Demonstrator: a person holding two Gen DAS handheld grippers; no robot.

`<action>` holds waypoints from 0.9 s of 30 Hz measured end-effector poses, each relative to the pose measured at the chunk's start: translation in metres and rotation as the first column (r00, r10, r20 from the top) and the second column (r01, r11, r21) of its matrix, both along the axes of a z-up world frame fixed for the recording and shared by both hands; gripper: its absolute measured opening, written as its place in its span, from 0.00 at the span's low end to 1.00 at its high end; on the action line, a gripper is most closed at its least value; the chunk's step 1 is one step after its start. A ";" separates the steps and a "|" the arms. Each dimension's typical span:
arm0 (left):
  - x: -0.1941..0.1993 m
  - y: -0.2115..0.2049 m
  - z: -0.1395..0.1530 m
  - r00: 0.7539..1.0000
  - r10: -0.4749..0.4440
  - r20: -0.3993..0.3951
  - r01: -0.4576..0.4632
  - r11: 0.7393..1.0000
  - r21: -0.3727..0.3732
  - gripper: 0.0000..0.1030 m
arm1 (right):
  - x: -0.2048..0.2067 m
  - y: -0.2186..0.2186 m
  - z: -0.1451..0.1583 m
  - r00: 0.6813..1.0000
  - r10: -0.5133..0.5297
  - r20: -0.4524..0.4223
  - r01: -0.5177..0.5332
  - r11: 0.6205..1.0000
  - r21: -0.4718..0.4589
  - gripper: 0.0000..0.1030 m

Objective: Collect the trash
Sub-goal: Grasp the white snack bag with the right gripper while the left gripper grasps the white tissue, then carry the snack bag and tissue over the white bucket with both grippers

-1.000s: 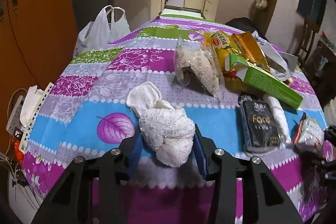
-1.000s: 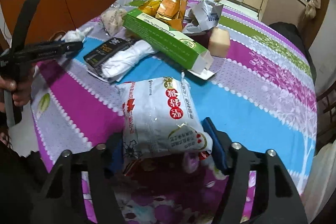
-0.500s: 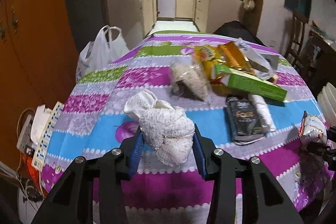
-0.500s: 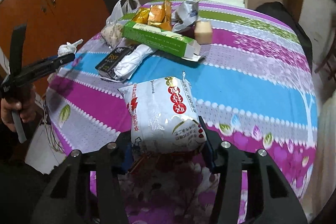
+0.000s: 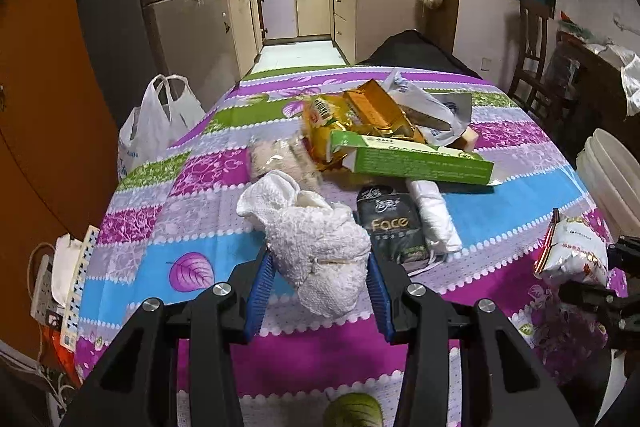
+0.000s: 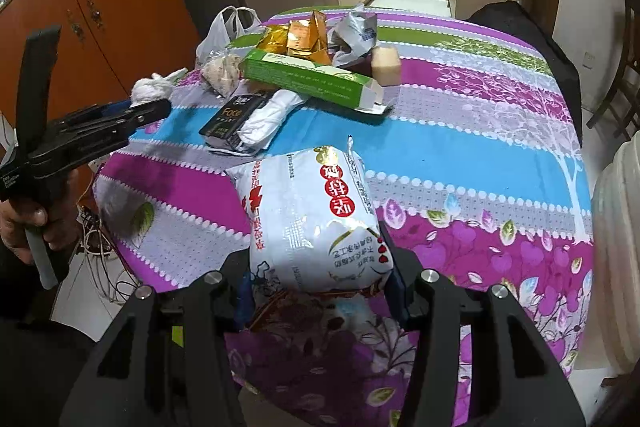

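Observation:
My left gripper (image 5: 318, 285) is shut on a crumpled white paper towel wad (image 5: 316, 247) and holds it above the near edge of the table. It also shows in the right wrist view (image 6: 150, 89). My right gripper (image 6: 320, 287) is shut on a white snack bag with red print (image 6: 312, 219), lifted over the table's near right side. The bag also shows in the left wrist view (image 5: 572, 253). More trash lies mid-table: a green carton (image 5: 416, 163), gold wrappers (image 5: 360, 119), a black "Face" pack (image 5: 390, 227), a white roll (image 5: 434, 223) and a clear bag of crumbs (image 5: 280, 159).
The table has a striped purple, blue and green cloth (image 5: 500, 131). A white plastic bag (image 5: 156, 123) hangs at its far left edge. Orange cabinets (image 6: 112, 11) stand to the left, a wooden chair (image 5: 536, 59) and a white container (image 5: 612, 179) to the right.
Both grippers have lifted and pulled back from the table with their loads. The paper towel wad and the snack bag now hang higher, and more of the table shows.

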State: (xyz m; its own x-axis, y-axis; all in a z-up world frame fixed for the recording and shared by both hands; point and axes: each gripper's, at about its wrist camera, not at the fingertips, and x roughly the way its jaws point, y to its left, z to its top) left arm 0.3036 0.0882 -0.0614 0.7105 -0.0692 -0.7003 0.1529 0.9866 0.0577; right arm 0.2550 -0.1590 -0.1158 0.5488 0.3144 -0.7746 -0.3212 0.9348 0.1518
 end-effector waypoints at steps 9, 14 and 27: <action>0.005 -0.015 0.009 1.000 0.015 0.025 -0.016 0.998 0.062 0.43 | 0.001 0.002 0.013 1.000 -0.002 0.023 0.002 1.000 -0.004 0.48; 0.006 -0.024 0.014 0.999 0.010 0.049 -0.015 0.995 0.099 0.43 | 0.002 0.001 0.022 0.999 -0.007 0.045 0.008 1.000 -0.014 0.48; 0.011 -0.045 0.028 0.997 -0.025 0.079 0.015 0.993 0.121 0.43 | 0.007 -0.007 0.033 0.998 -0.025 0.056 0.028 0.998 -0.054 0.48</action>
